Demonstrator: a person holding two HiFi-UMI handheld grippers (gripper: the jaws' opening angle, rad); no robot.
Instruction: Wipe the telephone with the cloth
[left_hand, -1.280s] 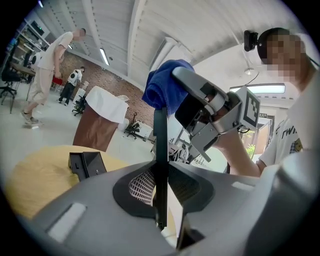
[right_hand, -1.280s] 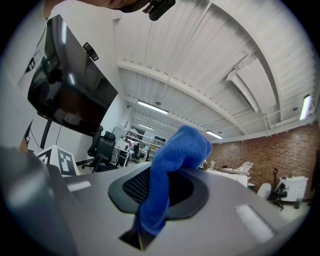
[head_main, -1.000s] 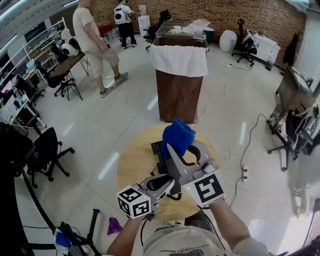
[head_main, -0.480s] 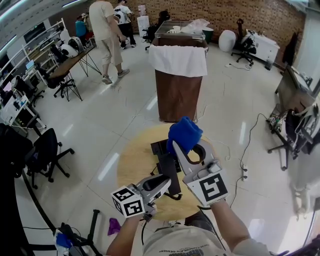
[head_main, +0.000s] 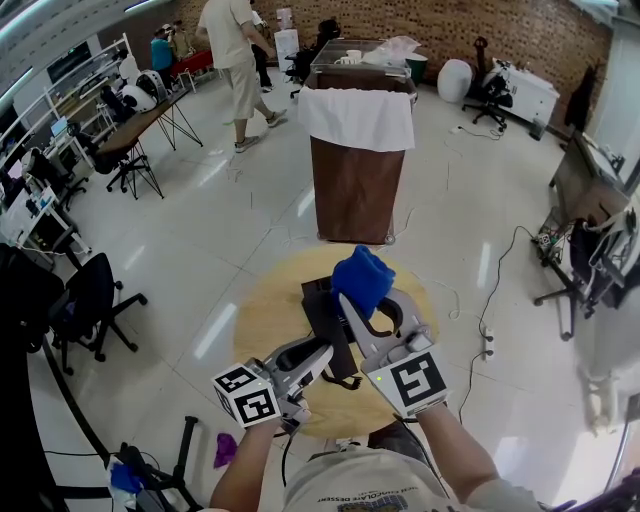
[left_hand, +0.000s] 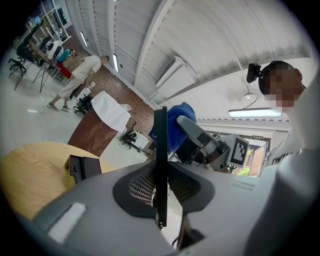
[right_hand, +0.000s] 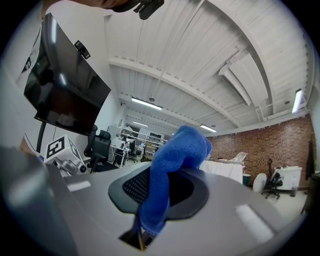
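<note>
Head view
Table: a round wooden table (head_main: 262, 322) on a pale floor.
Left claw: the left claw (head_main: 322, 352) hangs over the table's near half, shut on the lower end of the phone (head_main: 332, 335).
Phone: a thin black slab held up off the table, running from its middle toward the far edge.
Right claw: the right claw (head_main: 352, 305) is just right of the phone, clamped on the cloth (head_main: 362, 278).
Cloth: blue and bunched, close beside the phone's far end. Contact cannot be told.
Box: a small black box (head_main: 312, 288) lies by the table's far edge.
Beyond: a brown stand (head_main: 355, 185) draped in white; a person (head_main: 235, 40) stands far back.

Left gripper view
Left claw: the jaws (left_hand: 161, 192) stand slightly apart, both pads pressed on the phone (left_hand: 160, 150), seen edge-on and upright.
Cloth: the blue wad (left_hand: 176, 125) shows behind the phone, on its right side.
Box: on the table (left_hand: 30, 170) at the left, well apart from the phone (left_hand: 82, 167).

Right gripper view
Right claw: the jaws (right_hand: 160, 200) are nearly together, pinching the cloth (right_hand: 175, 155), which bulges out past the tips.
Phone: its dark glossy face (right_hand: 65, 90) fills the upper left, clear of the cloth in this view.
</note>
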